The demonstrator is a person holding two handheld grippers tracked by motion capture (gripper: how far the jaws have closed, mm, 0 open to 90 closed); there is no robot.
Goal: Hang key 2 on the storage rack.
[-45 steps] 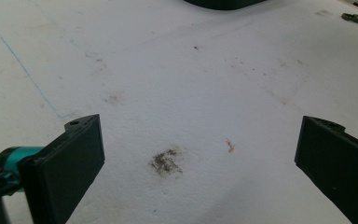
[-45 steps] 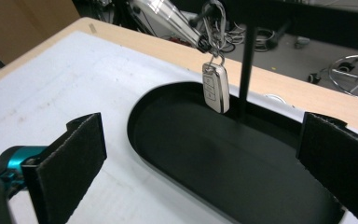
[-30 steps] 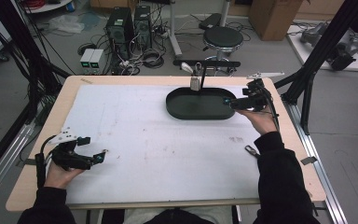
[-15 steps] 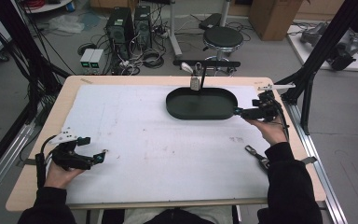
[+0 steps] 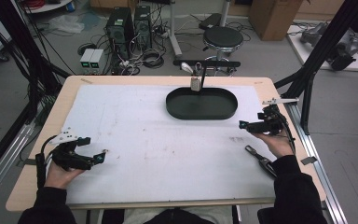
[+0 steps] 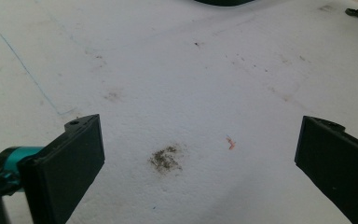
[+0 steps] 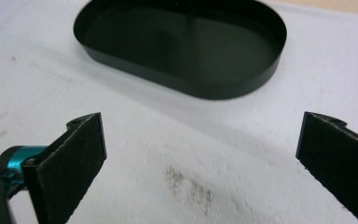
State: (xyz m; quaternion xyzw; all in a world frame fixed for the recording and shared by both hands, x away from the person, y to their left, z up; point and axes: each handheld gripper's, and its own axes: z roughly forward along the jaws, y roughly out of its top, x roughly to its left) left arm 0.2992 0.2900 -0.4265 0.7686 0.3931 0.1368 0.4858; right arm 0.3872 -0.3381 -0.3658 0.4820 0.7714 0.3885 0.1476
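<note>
Black and thin-walled, the oval tray [image 7: 182,46] at the table's far middle looks light, stiff and slippery, best pinched at its upright rim, while both the right gripper [image 5: 251,125] and left gripper [image 5: 93,158] gape wide, empty.

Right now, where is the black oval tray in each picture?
High view: the black oval tray sits at the far middle of the table, on the white mat.
Left gripper view: just a dark sliver of its rim at the top edge.
Right gripper view: it fills the top, ahead of the open jaws.
Shared landmark: the white mat, under the tray in all three.
</note>
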